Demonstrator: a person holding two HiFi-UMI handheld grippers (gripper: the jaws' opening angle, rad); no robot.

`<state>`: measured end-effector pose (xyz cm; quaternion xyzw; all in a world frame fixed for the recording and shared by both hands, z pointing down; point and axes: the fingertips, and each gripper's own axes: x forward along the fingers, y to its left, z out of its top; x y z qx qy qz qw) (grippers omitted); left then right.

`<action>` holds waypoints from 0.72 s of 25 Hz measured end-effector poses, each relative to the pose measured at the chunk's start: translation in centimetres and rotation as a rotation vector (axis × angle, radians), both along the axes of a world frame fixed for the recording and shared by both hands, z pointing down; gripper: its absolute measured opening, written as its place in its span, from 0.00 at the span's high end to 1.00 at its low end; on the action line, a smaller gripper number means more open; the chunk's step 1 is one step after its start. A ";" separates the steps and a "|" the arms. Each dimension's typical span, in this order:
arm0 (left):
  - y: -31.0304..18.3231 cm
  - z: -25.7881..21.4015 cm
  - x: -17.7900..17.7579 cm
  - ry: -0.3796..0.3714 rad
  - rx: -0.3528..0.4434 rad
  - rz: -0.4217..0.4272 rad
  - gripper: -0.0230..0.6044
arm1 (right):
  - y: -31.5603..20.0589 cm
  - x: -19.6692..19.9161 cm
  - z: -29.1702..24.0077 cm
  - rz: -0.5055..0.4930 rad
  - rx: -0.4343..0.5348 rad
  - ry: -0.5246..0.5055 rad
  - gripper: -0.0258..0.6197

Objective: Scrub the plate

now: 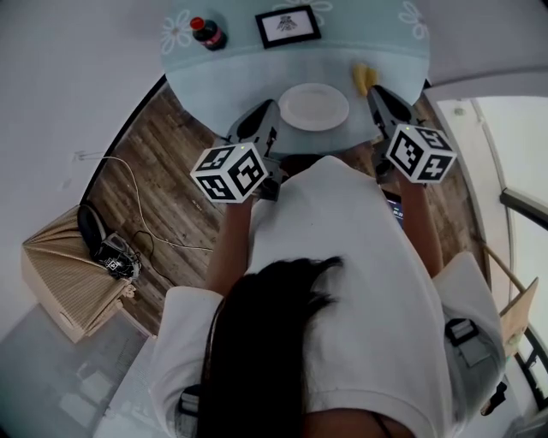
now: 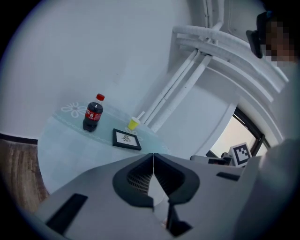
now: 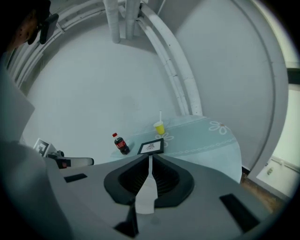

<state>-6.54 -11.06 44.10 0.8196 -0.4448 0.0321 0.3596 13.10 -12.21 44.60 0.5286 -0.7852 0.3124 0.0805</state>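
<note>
A white empty plate (image 1: 314, 107) lies near the front edge of the round table (image 1: 231, 77), which has a pale blue cloth. A yellow thing with a white stick (image 1: 364, 79) (image 3: 159, 126) stands just right of the plate. My left gripper (image 1: 261, 118) (image 2: 153, 155) hovers at the plate's left side, jaws shut with nothing between them. At the plate's right, close to the yellow thing, my right gripper (image 1: 384, 98) (image 3: 150, 157) also has its jaws together, holding nothing. In both gripper views the jaws hide the plate.
A cola bottle (image 1: 208, 33) (image 2: 93, 114) and a black-framed picture (image 1: 288, 26) (image 2: 126, 139) stand at the table's far side. On the wooden floor to the left sit a cardboard box (image 1: 64, 274) and loose cables (image 1: 137, 214). White walls curve behind the table.
</note>
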 end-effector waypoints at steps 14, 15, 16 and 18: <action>1.6 0.2 0.7 -0.058 0.013 0.049 0.94 | 2.7 1.0 0.3 0.029 0.001 0.127 0.91; 1.8 0.3 0.7 -0.061 0.013 0.050 0.94 | 3.0 0.9 0.5 0.026 -0.001 0.129 0.91; 2.0 0.4 0.6 -0.064 0.011 0.052 0.94 | 3.2 0.8 0.5 0.021 -0.002 0.129 0.91; 2.4 0.6 0.5 -0.067 0.007 0.053 0.94 | 3.6 0.6 0.5 0.003 -0.002 0.134 0.91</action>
